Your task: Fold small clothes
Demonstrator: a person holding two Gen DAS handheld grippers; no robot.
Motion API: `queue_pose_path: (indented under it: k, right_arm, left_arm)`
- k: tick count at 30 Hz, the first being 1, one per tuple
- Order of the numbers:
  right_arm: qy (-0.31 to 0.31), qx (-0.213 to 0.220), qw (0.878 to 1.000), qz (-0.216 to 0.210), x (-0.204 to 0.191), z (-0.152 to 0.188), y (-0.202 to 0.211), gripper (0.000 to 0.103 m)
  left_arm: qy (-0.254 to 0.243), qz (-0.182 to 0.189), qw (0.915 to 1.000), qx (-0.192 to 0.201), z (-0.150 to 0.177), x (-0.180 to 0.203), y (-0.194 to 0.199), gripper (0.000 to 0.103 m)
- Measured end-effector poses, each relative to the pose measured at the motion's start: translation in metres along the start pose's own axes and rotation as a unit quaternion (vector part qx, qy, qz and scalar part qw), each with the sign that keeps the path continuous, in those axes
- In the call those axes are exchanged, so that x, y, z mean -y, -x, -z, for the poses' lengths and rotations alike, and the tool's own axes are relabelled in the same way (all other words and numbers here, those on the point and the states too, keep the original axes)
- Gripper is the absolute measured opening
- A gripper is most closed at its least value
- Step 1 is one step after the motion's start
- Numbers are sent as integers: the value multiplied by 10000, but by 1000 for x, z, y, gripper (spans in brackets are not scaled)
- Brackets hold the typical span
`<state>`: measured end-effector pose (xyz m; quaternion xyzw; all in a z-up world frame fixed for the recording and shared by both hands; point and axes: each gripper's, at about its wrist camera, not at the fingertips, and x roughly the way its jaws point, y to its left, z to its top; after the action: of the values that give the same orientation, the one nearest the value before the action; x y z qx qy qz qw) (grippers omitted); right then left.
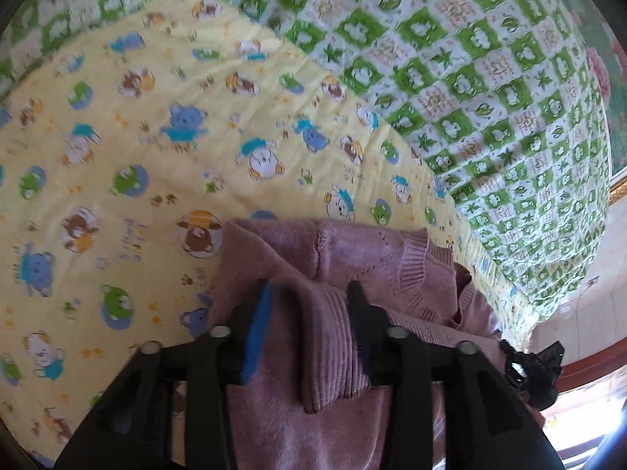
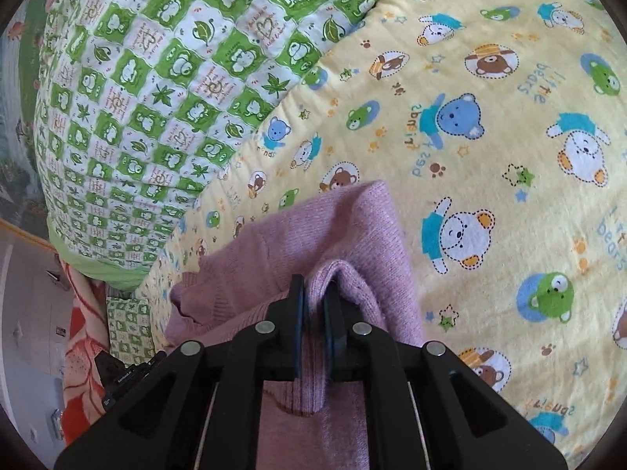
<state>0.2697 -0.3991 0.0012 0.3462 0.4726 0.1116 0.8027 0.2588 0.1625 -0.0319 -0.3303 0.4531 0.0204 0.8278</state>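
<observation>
A small mauve knit sweater point(image 1: 333, 258) hangs above the yellow bear-print quilt point(image 1: 117, 149), held by both grippers. In the left wrist view my left gripper point(image 1: 309, 293) has its jaws a hand-width apart with the ribbed hem draped between and over the fingers; the fabric fills the gap. In the right wrist view my right gripper point(image 2: 315, 293) is shut on a pinched ridge of the sweater point(image 2: 345, 227), which falls away in front and to the left. The yellow quilt point(image 2: 490, 156) lies beneath.
A green-and-white checked quilt point(image 1: 470, 78) is bunched along the far side and also shows in the right wrist view point(image 2: 137, 109). The other gripper's tip point(image 1: 529, 368) shows at the right edge. An orange-red floral cloth point(image 2: 82, 352) and floor lie beyond the bed edge.
</observation>
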Motion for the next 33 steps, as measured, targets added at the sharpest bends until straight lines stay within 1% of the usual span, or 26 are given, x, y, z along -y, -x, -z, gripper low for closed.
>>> queue_pose_path:
  k: [1, 2, 4, 6, 7, 8, 9, 10, 11, 12, 14, 15, 16, 17, 18, 19, 21, 22, 23, 24, 25, 27, 28, 29, 31, 33]
  right_arm:
    - [-16, 38, 10000, -3, -2, 1, 5, 18]
    - [-26, 116, 9999, 11, -5, 1, 11, 28]
    - [43, 384, 9993, 11, -13, 4, 29, 35]
    - [239, 617, 9978, -102, -25, 11, 46, 35]
    - [393, 665, 9968, -198, -34, 17, 52, 35]
    - [607, 638, 9957, -273, -44, 25, 53, 35]
    - [905, 517, 9940, -328, -57, 34, 51, 35]
    - [1333, 276, 9901, -351, -75, 47, 44, 35]
    - [1596, 106, 9864, -369, -85, 57, 38, 35]
    - [1951, -184, 9797, -424, -99, 72, 26, 35]
    - [2398, -727, 9668, -506, -116, 95, 1, 35]
    - [2547, -957, 9611, -470, -120, 103, -11, 35]
    - [2732, -1211, 9537, -328, -123, 111, -27, 35]
    - [2872, -1340, 9483, -151, -124, 114, -38, 35]
    - [2969, -1426, 9442, 37, -123, 114, -50, 35]
    - [3036, -1416, 9417, 309, -119, 109, -61, 35]
    - [3001, -1130, 9450, 642, -111, 90, -69, 35]
    - [2871, -904, 9507, 742, -104, 74, -70, 33]
    - [2690, -666, 9574, 808, -96, 56, -70, 33]
    - [2517, -480, 9632, 814, -88, 40, -69, 33]
    - [2349, -348, 9688, 715, -82, 26, -69, 33]
    - [2088, -160, 9766, 498, -74, 7, -69, 33]
    - [1886, -42, 9814, 347, -69, -4, -67, 33]
    - [1750, 36, 9842, 262, -66, -8, -64, 33]
    - [1496, 201, 9884, 140, -61, -16, -59, 33]
    - [1382, 299, 9899, 142, -60, -15, -51, 33]
  left_arm:
    - [-85, -39, 9999, 95, 1, 4, 10, 51]
    - [-204, 1, 9996, 180, 3, 10, 20, 51]
    - [-412, 254, 9987, 157, 12, 21, 35, 51]
    - [-862, 528, 9948, -110, 29, 43, 38, 51]
    - [-1172, 629, 9906, -327, 42, 58, 34, 51]
    - [-1335, 704, 9874, -482, 50, 67, 29, 51]
    - [-1532, 834, 9820, -719, 63, 80, 22, 51]
    - [-1652, 959, 9774, -909, 73, 89, 15, 51]
    - [-1779, 1050, 9724, -1087, 84, 98, 7, 51]
    - [-1936, 1037, 9670, -1288, 96, 108, -6, 51]
    - [-2118, 868, 9610, -1551, 106, 118, -27, 51]
    - [-2208, 753, 9588, -1619, 108, 120, -38, 51]
    - [-2261, 632, 9579, -1655, 107, 122, -47, 51]
    - [-2289, 473, 9584, -1636, 99, 121, -55, 51]
    - [-2290, 394, 9601, -1556, 92, 120, -57, 51]
    - [-2262, 312, 9629, -1440, 81, 117, -59, 51]
    - [-2186, 105, 9684, -1198, 55, 110, -63, 51]
    - [-2192, -19, 9698, -1067, 43, 108, -66, 51]
    - [-2238, -250, 9705, -862, 29, 105, -68, 51]
    - [-2229, -381, 9712, -756, 20, 100, -69, 51]
    - [-2169, -457, 9727, -683, 11, 96, -71, 51]
    - [-1867, -449, 9797, -577, -9, 83, -72, 51]
    - [-1757, -522, 9818, -500, -15, 77, -70, 51]
    - [-1636, -563, 9840, -432, -20, 71, -68, 51]
    - [-1444, -457, 9876, -407, -24, 63, -63, 51]
    - [-1392, -537, 9882, -360, -18, 59, -51, 51]
